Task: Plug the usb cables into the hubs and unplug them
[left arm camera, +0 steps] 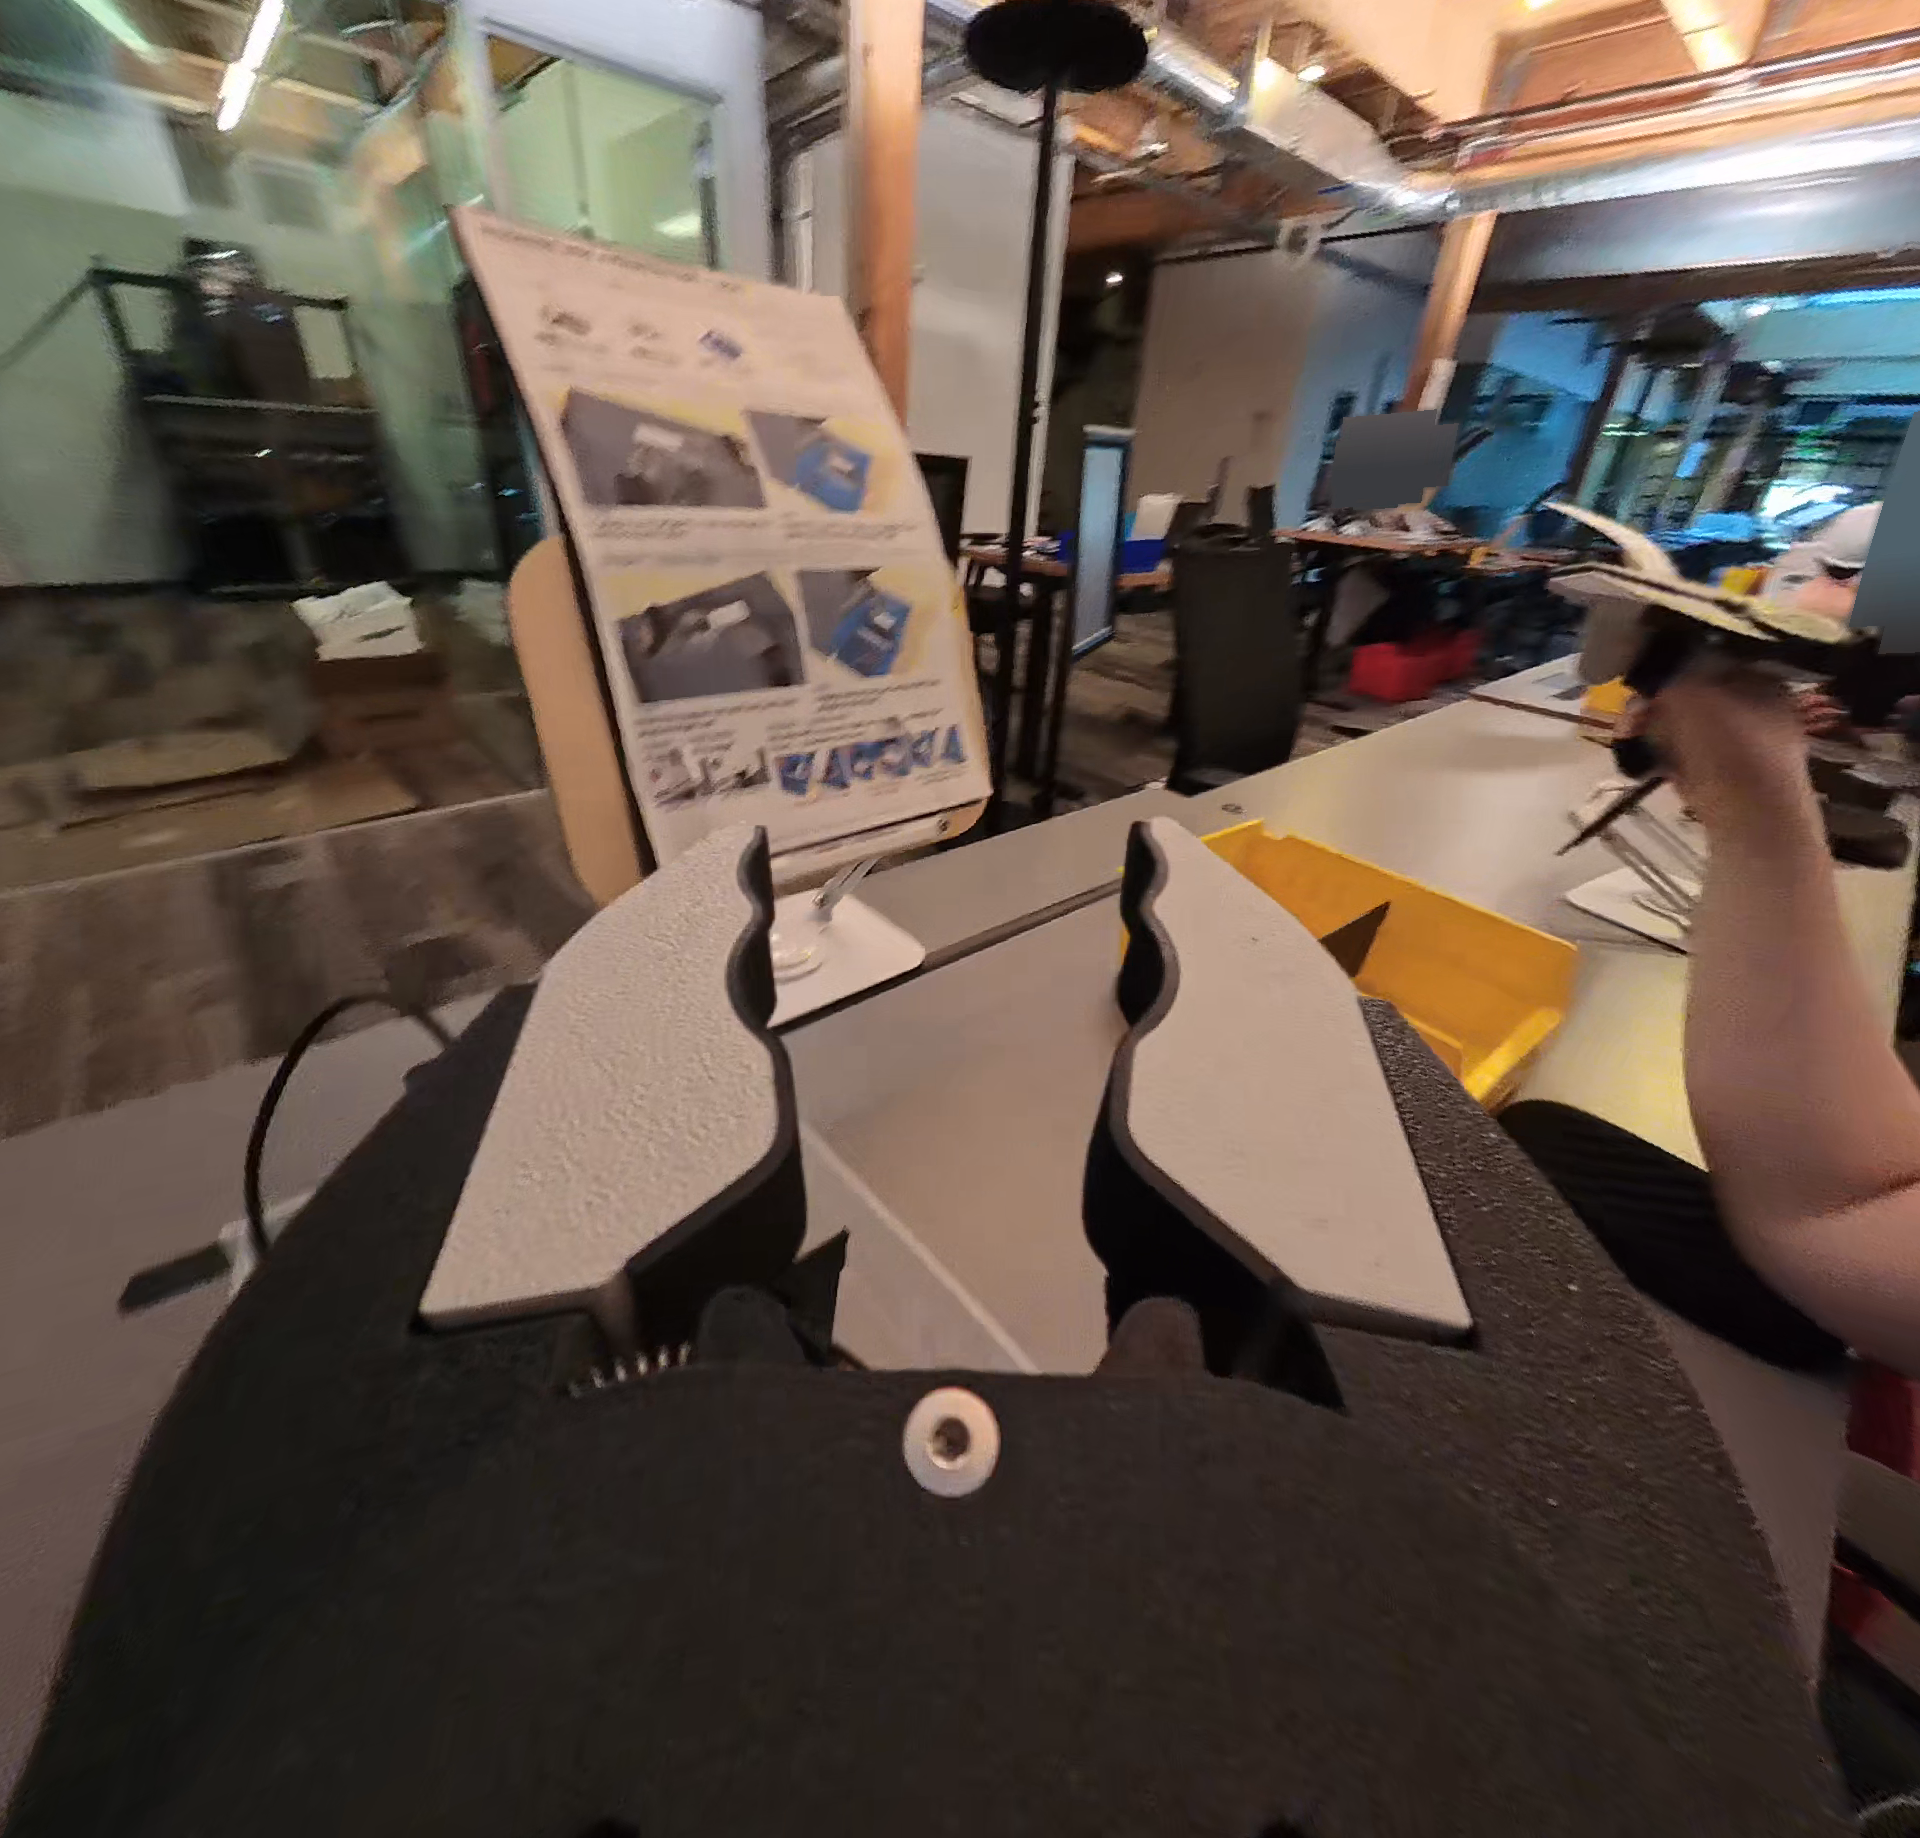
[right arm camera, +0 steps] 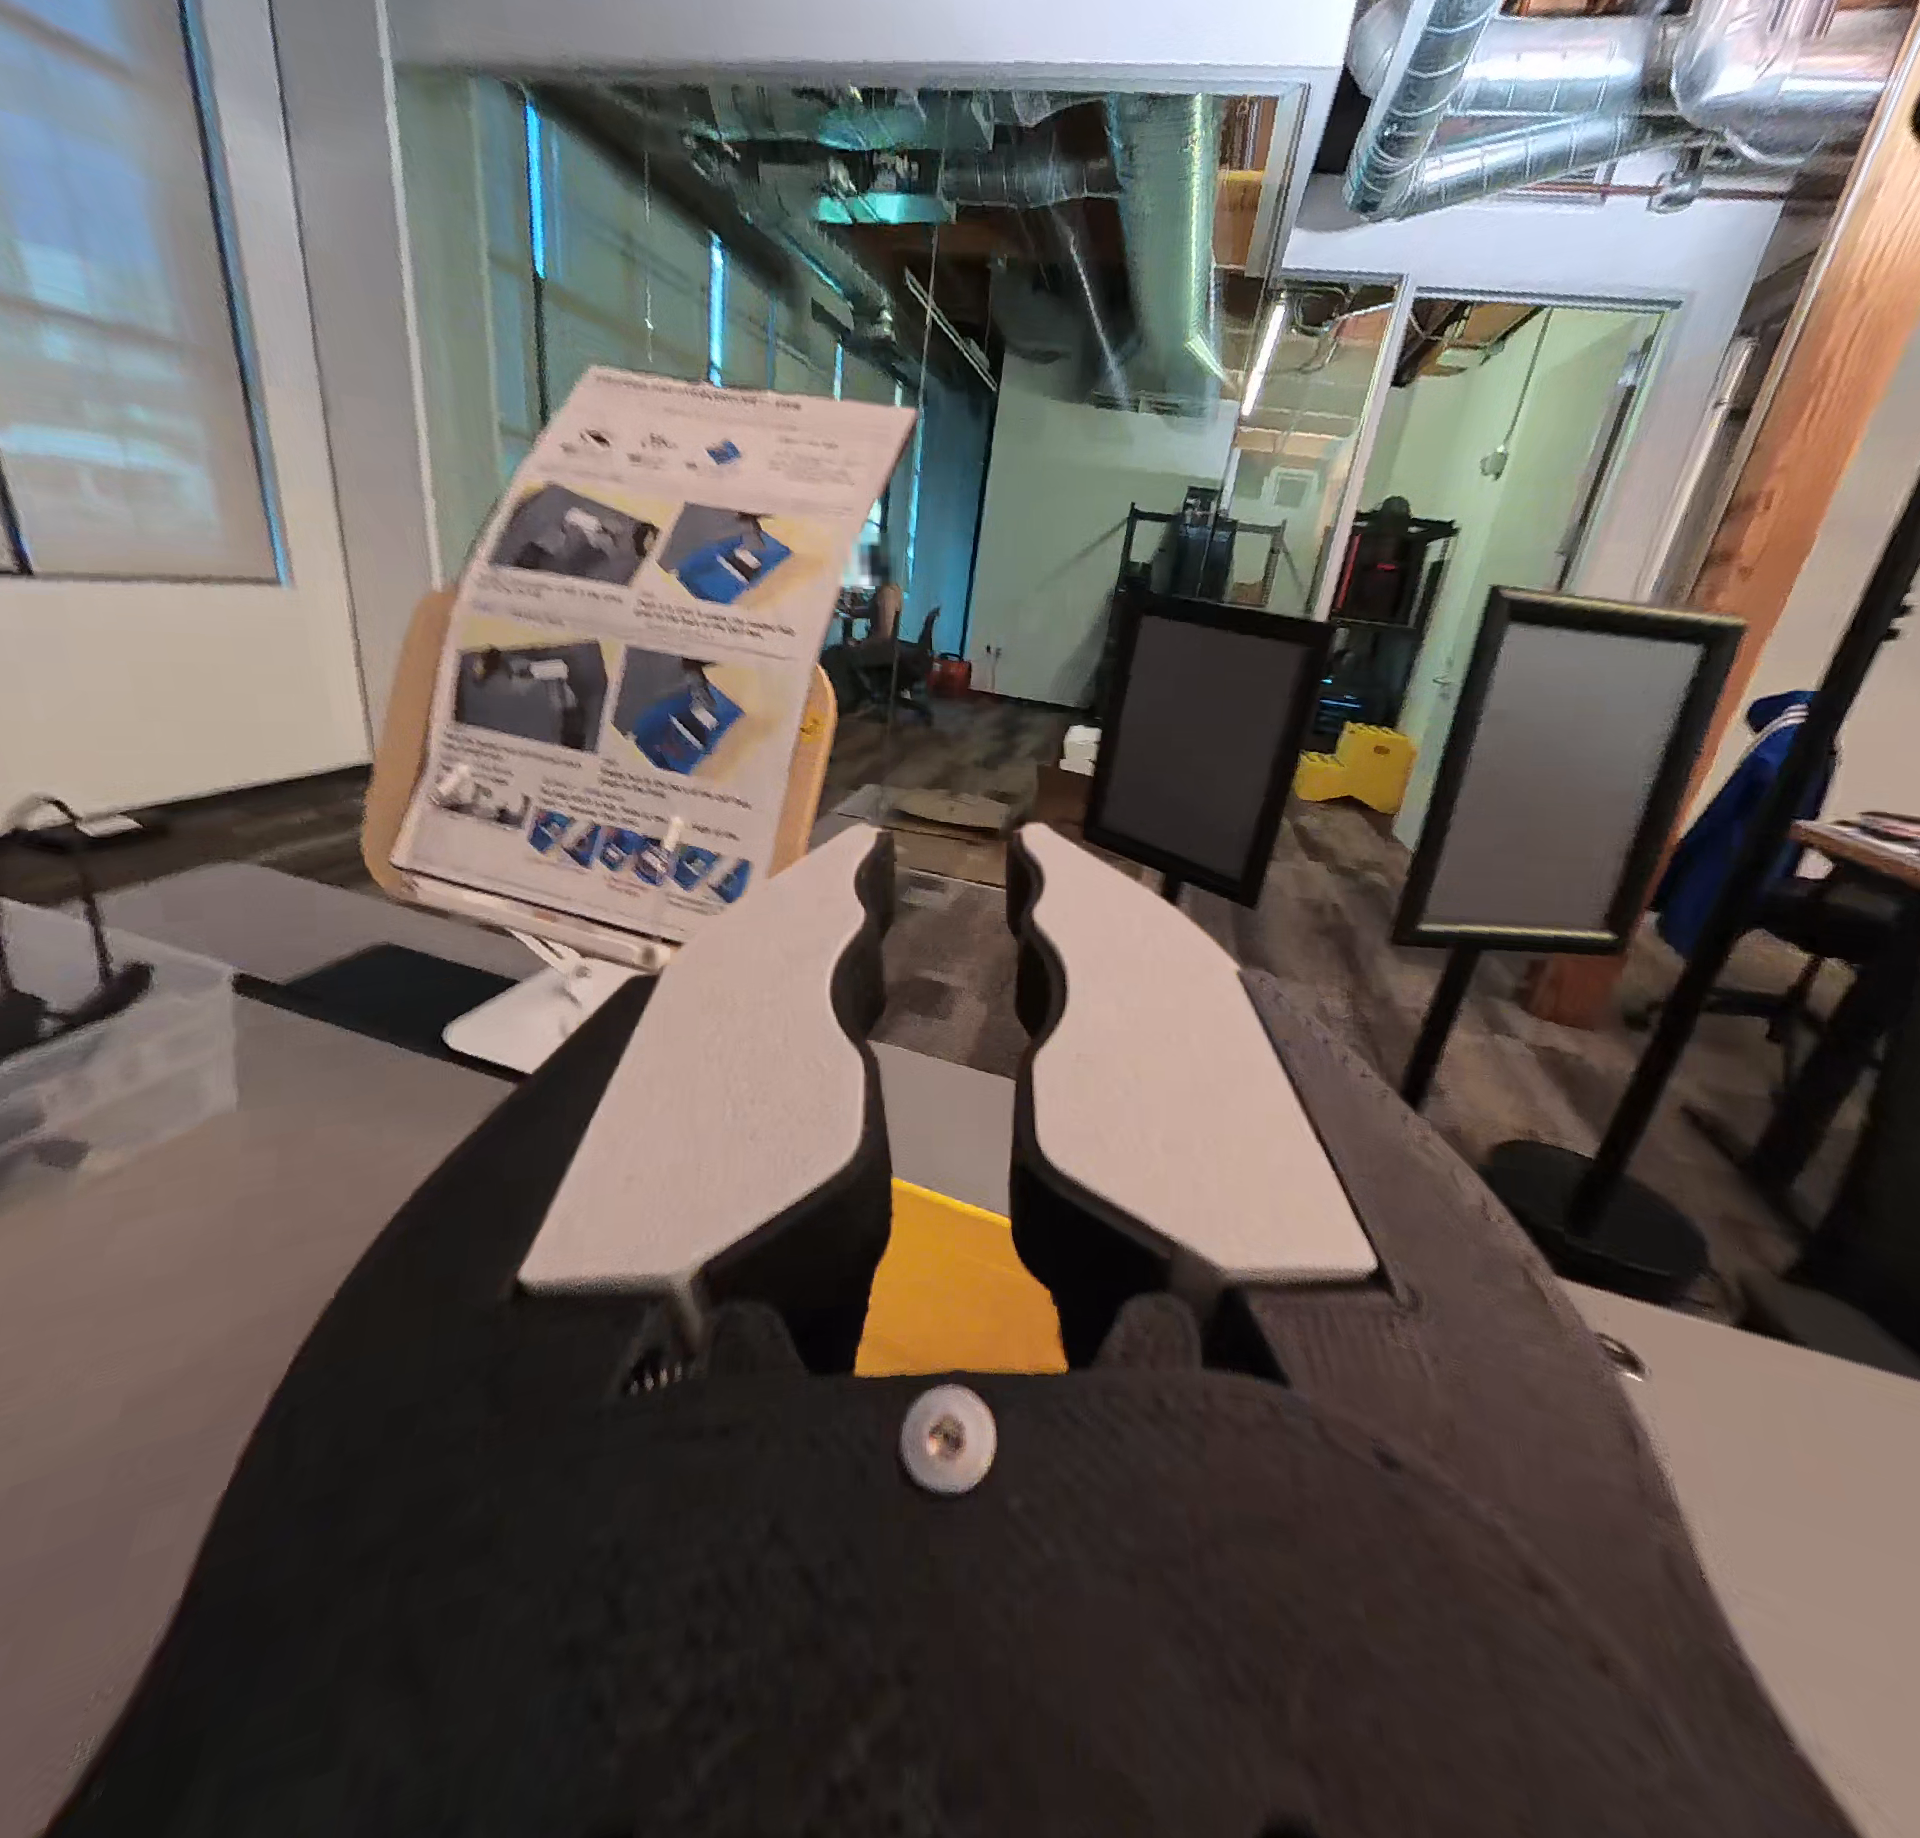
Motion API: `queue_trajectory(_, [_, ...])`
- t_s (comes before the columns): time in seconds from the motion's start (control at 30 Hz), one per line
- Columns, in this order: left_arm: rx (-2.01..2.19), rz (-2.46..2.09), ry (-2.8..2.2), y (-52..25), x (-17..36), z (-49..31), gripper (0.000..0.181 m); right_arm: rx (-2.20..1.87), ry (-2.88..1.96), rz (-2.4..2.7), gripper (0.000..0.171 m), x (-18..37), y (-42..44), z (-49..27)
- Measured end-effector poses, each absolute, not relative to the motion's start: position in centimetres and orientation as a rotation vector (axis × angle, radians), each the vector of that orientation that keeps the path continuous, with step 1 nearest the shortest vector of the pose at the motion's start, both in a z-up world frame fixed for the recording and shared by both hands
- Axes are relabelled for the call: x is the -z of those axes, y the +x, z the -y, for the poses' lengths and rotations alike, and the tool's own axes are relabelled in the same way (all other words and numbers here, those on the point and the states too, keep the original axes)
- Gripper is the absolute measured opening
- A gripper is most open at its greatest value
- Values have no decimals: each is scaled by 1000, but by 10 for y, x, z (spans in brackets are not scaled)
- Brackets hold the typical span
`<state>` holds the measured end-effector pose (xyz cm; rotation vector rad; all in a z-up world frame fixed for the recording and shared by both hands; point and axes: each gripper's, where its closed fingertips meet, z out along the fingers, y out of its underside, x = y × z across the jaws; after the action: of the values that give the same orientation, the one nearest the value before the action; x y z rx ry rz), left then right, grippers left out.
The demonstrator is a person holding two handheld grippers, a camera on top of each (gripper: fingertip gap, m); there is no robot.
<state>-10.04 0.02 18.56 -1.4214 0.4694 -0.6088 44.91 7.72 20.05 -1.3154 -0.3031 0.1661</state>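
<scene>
The left tool (left arm camera: pixel 948 889) stands with its two grey-faced black fingers spread wide and nothing between them. The right tool (right arm camera: pixel 948 879) has its fingers drawn to a narrow gap, also holding nothing. Both are raised above the pale grey surface (left arm camera: pixel 1382 801) and aimed level, not downward.

Landmark: the yellow plastic bin (left arm camera: pixel 1455 967). In the left wrist view it lies just right of the left tool's right finger, on the surface. In the right wrist view a yellow patch shows directly below the right tool's gap, probably the same bin (right arm camera: pixel 961 1289). Behind the bin and to its left stands a printed instruction sheet on a tilted wooden stand (left arm camera: pixel 727 541).

No USB cable or hub can be identified in either view; their position cannot be told. A thin dark shape inside the bin is unclear.

Procedure, as judged: tilt both tools down toward the bin and surface, locate hub and connector first, then open the right tool wider before approaching.
</scene>
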Motion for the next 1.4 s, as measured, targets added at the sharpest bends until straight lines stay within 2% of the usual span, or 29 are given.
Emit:
queue_trajectory(0.1, [599,-523,-1355,-87,-211,-3,68,-230,-1260,295,14,-211,435,-74])
queue_trajectory(0.33, [701,-568,-1162,-64,-252,-1,65,-127,-1204,313,16,-221,422,-75])
queue_trajectory(0.43, [712,-571,-1149,-64,-240,-5,64,24,-1132,368,19,-224,415,-74])
queue_trajectory(0.5, [682,-548,-1124,-72,-233,-12,58,87,-1014,461,35,-225,398,-67])
queue_trajectory(0.53, [674,-532,-1121,-78,-233,-16,57,57,-928,545,36,-223,380,-60])
queue_trajectory(0.6, [722,-534,-1126,-80,-231,-17,57,-119,-891,677,35,-212,345,-56])
queue_trajectory(0.73, [699,-564,-1158,-81,-227,-17,59,-383,-1031,587,37,-201,319,-82])
queue_trajectory(0.93, [544,-541,-1215,-95,-222,-21,59,-460,-1086,584,36,-189,313,-94])
queue_trajectory(1.17, [552,-537,-1235,-89,-220,-33,56,-510,-1095,591,36,-192,309,-95])
queue_trajectory(1.4, [586,-611,-1243,-62,-216,-29,56,-521,-1075,673,46,-190,303,-88])
